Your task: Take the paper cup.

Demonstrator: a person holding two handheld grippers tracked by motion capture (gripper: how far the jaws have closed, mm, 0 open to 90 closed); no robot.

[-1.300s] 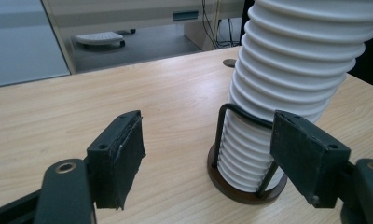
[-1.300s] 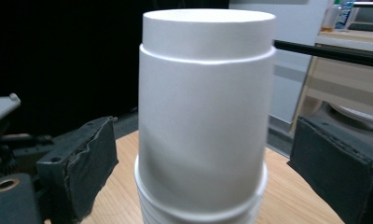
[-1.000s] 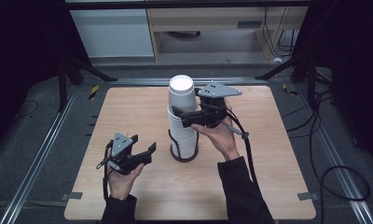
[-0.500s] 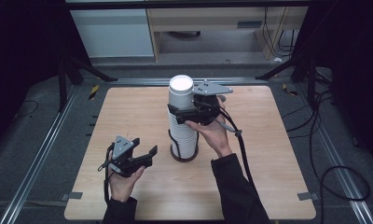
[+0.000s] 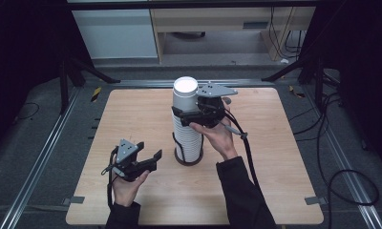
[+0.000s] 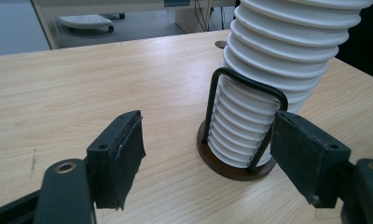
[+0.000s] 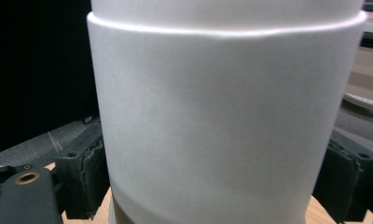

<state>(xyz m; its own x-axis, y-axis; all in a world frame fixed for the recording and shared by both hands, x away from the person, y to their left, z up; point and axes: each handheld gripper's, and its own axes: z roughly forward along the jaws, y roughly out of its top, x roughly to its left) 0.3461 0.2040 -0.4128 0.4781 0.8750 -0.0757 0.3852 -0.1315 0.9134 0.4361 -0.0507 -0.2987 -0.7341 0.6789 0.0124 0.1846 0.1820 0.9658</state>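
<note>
A tall stack of white paper cups point(image 5: 187, 136) stands upright on a round brown base point(image 6: 231, 170) with a black wire bracket point(image 6: 250, 85), in the middle of the wooden table point(image 5: 284, 157). My right gripper point(image 5: 184, 111) is level at the top cup point(image 7: 222, 116). Its jaws have just been closing with that cup between them, and both pads now press the cup's sides. My left gripper point(image 5: 150, 151) is held low near the front left of the table, open with nothing between its jaws, and points toward the base of the stack point(image 6: 264, 88).
Bare wood surrounds the stack on all sides. Metal rails run along the table's left and right edges, with cables point(image 5: 342, 176) on the floor to the right. Pale cabinets point(image 5: 117, 33) stand beyond the far edge.
My right gripper has shifted left onto the top cup and its jaws have narrowed around it. The left gripper has stayed where it was.
</note>
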